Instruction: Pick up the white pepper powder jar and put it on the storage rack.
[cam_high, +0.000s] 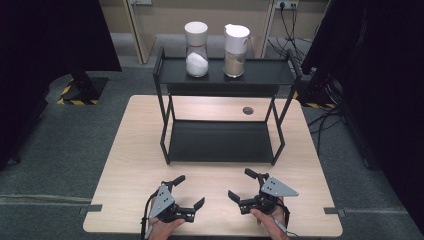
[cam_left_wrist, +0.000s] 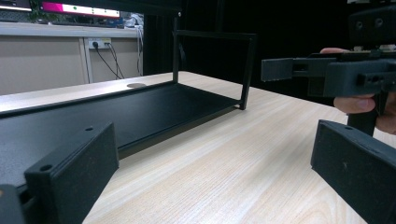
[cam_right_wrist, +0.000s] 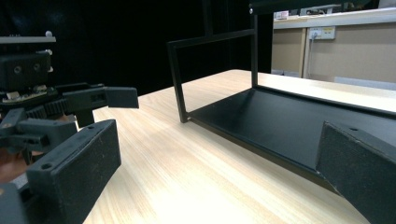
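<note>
A black two-tier metal rack (cam_high: 270, 75) stands on the far half of a light wooden table (cam_high: 135, 165). On its top shelf are two white-lidded jars: one holds white powder (cam_high: 196, 50), the other a tan filling (cam_high: 235, 50). The lower shelf (cam_high: 220, 142) is bare. My left gripper (cam_high: 189, 192) and right gripper (cam_high: 242, 185) rest near the table's front edge, both open and empty, their jaws turned towards each other. In the left gripper view my jaws frame bare wood, with the rack's lower shelf (cam_left_wrist: 140, 112) ahead and the right gripper (cam_left_wrist: 327, 74) at upper right. The right gripper view shows the left gripper (cam_right_wrist: 70, 102).
A round cable hole (cam_high: 247, 110) sits in the tabletop behind the rack. Dark curtains hang on both sides, and cables (cam_high: 325, 120) trail on the floor at the right. Bare wood lies between the grippers and the rack's front legs.
</note>
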